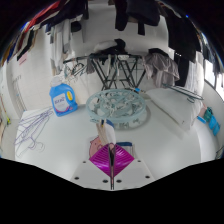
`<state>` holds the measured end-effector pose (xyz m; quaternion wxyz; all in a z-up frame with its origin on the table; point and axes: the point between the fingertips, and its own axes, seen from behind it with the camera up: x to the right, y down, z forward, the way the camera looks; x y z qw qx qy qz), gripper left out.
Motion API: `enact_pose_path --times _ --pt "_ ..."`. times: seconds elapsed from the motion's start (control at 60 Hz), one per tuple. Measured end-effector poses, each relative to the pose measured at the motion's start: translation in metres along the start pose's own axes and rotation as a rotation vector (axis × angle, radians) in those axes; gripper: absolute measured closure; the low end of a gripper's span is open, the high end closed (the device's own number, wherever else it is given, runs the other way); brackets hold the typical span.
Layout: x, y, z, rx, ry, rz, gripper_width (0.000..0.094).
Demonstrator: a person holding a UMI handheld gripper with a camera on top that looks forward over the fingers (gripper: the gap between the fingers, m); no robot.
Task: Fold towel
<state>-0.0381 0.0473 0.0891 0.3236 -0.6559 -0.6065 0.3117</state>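
A pale, patterned towel (120, 105) lies bunched on the white table (170, 140) just beyond my fingers. A white strip of its edge (105, 129) rises from the cloth down into my gripper (111, 148). The two magenta pads (100, 156) are pressed together with that edge pinched between them. The rest of the towel rests on the table ahead of the fingertips.
A blue-and-white container (63, 97) stands to the left of the towel. A black wire rack (115, 68) stands behind it. Wire hangers (35, 125) lie at the far left. A blue object (208, 117) sits at the far right edge of the table.
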Motion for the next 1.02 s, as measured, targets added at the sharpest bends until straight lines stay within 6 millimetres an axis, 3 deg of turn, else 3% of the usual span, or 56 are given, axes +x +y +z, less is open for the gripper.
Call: enact_pose_path --times 0.083,0.117,0.167,0.2,0.25,0.333,0.467,0.567,0.667,0.8,1.017 --pt "0.027 0.017 0.018 -0.032 0.029 -0.001 0.0906" --pt "0.034 0.027 0.026 -0.042 0.04 -0.011 0.0847" --pt "0.048 0.038 0.035 -0.073 0.078 -0.03 0.0412" --pt "0.055 0.04 0.036 -0.083 0.101 -0.034 0.006" --pt "0.054 0.04 0.028 -0.086 0.075 -0.031 0.0139" --pt "0.05 0.03 -0.004 -0.088 0.02 -0.005 0.0083" --pt "0.061 0.016 -0.095 -0.098 0.028 -0.053 0.0087" --pt "0.068 0.017 -0.165 -0.107 0.04 -0.085 0.0087" --pt "0.069 0.022 -0.21 -0.11 0.034 -0.081 0.0088" --pt "0.067 0.031 -0.238 -0.104 0.033 -0.082 0.0085" --pt "0.06 0.03 -0.24 -0.079 0.015 -0.104 0.0087"
